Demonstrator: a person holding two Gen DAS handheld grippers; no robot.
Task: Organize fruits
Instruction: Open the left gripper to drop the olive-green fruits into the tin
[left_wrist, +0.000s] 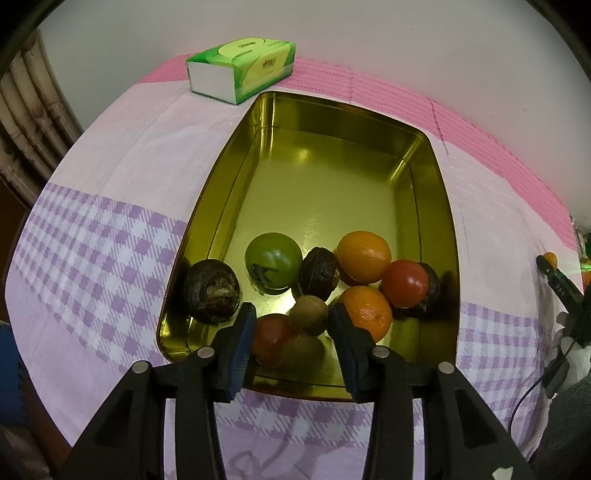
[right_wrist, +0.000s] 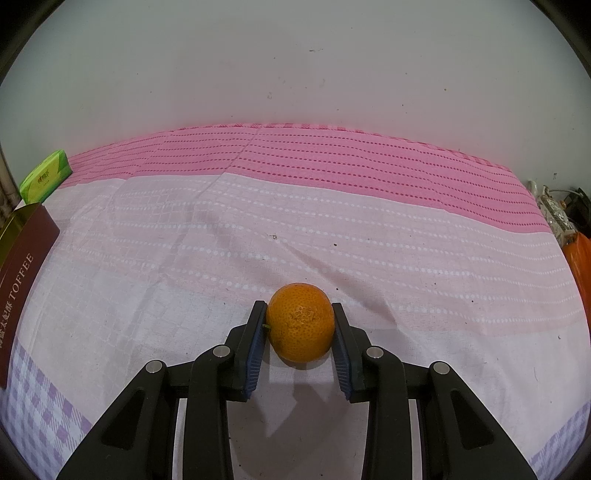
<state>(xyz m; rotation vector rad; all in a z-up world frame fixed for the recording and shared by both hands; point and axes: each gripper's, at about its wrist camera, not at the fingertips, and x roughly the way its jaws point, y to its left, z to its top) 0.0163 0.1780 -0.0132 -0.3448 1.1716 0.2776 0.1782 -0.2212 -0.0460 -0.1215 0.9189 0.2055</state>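
On the pink cloth (left_wrist: 110, 155), a gold tin (left_wrist: 448, 236) holds mixed fruit (left_wrist: 364, 256).

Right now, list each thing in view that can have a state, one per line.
Gold tin: open, lidless, fruit piled at its near end.
Tissue pack: lying flat beside the tin's far corner.
Left gripper: jaws apart above the tin, holding nothing.
Kiwi: lying loose in the tin, between the jaws.
Right gripper: shut on the orange.
Orange: clamped, over the cloth.
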